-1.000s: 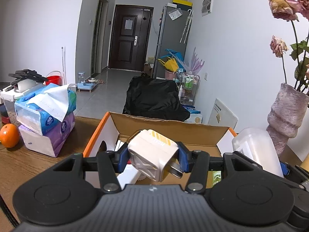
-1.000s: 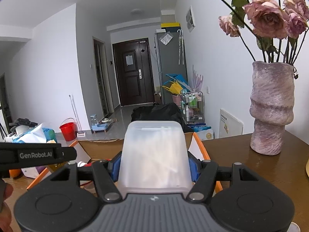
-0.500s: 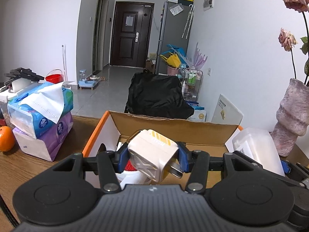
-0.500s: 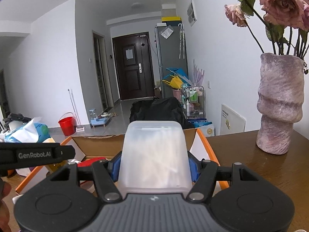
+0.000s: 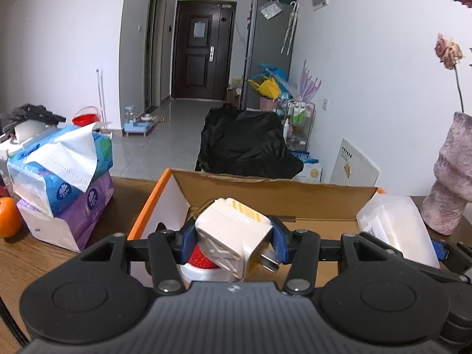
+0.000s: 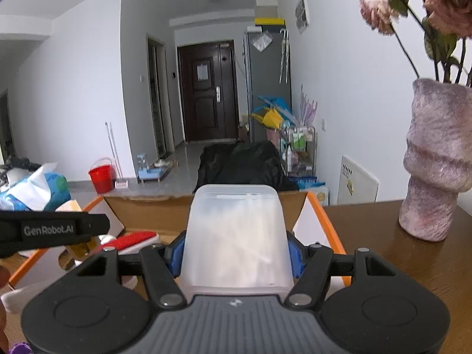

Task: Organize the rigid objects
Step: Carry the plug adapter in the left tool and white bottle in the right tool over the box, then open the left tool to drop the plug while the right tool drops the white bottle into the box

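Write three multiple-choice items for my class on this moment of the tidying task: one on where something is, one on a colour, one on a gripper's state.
1. Where is the orange?
A. on the wooden table, left of the tissue packs
B. inside the cardboard box
C. beside the vase

2. What colour are the edges of the cardboard box's flaps?
A. green
B. orange
C. black

3. What is the left gripper doing?
A. hanging open and empty
B. closed on a white plug adapter
C. closed on a tissue pack

Answers:
1. A: the fruit sits on the table next to the tissue packs.
2. B: an orange strip runs along the flap edges in both views.
3. B: the blue pads press both sides of the plug adapter, prongs showing.
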`<state>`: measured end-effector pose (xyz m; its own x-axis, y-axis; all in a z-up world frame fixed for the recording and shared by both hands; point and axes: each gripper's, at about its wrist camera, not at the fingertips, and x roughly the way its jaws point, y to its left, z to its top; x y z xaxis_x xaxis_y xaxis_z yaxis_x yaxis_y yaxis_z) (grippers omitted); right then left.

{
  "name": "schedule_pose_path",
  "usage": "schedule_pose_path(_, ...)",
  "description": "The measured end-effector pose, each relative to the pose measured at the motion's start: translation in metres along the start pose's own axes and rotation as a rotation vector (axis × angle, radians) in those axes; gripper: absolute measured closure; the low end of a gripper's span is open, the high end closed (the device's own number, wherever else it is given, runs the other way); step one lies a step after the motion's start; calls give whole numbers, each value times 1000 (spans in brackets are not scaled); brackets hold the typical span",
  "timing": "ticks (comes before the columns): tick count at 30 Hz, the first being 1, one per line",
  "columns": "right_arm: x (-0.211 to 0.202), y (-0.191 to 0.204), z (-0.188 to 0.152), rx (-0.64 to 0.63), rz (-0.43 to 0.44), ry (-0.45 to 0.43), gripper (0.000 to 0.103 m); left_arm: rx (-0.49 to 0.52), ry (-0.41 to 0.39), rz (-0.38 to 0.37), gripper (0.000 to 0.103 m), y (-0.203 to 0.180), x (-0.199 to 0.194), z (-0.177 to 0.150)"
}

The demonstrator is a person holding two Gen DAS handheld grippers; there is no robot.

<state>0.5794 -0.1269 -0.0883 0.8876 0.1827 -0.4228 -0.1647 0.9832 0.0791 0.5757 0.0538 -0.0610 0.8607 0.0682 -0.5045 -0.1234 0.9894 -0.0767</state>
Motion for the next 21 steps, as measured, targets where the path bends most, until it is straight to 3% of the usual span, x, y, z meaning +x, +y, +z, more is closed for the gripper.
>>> schedule_pose_path(2,3,-1,0,-8,-5,21,37,0,-14,13,44,3,-1,1)
schedule_pose_path(4,2,-2,0,-5,-24,22,23,-2,-30,28,15,5,-3,3)
schedule_pose_path(5,1,-3,0,-1,-34,18,13,-7,-46,39,11,7,-5,3)
schedule_pose_path(7,-1,-4,0,6,-51,7,7,-5,-61,60,4,8,-7,4)
schedule_pose_path(10,0,-5,0,13,-63,7,0,3,-72,76,0,9,-9,4)
schedule_pose_path(21,-5,-5,0,9,-51,0,0,36,-77,85,0,3,-20,2)
